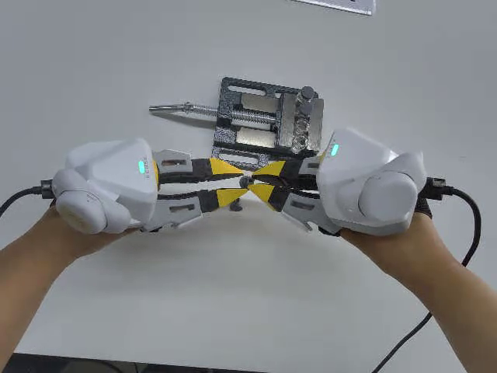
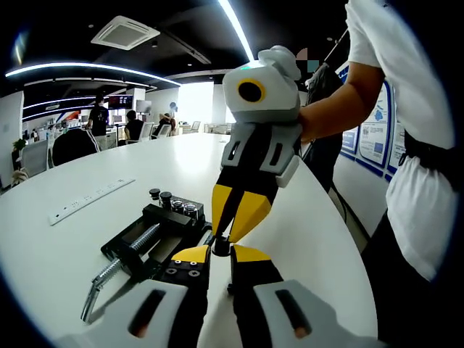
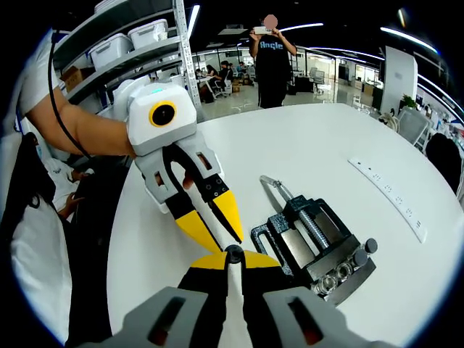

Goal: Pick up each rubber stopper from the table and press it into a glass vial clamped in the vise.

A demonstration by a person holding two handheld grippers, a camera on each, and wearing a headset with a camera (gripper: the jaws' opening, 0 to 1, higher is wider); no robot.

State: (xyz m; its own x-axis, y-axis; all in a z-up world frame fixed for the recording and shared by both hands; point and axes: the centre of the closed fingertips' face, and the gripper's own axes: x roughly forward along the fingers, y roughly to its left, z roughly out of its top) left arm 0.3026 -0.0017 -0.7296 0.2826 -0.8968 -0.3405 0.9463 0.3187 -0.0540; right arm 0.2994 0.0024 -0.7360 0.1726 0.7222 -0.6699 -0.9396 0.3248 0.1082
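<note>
Above the white table (image 1: 233,295), my left gripper (image 1: 239,184) and my right gripper (image 1: 255,184) meet tip to tip in front of the black vise (image 1: 248,124). A small dark rubber stopper (image 1: 245,183) sits where the tips meet. In the left gripper view the rubber stopper (image 2: 220,249) lies between my left gripper's (image 2: 220,254) yellow tips, with the right gripper (image 2: 223,235) pinching it from above. In the right gripper view the rubber stopper (image 3: 233,254) sits at my right gripper's (image 3: 233,259) tips, against the left gripper (image 3: 230,241). Glass vials (image 1: 304,124) stand clamped in the vise, some with dark stoppers (image 1: 307,93).
The vise's screw handle (image 1: 178,108) sticks out to the left. A long white strip (image 3: 388,190) lies on the table beyond the vise. Cables (image 1: 466,225) trail from both grippers. People stand and sit in the office behind.
</note>
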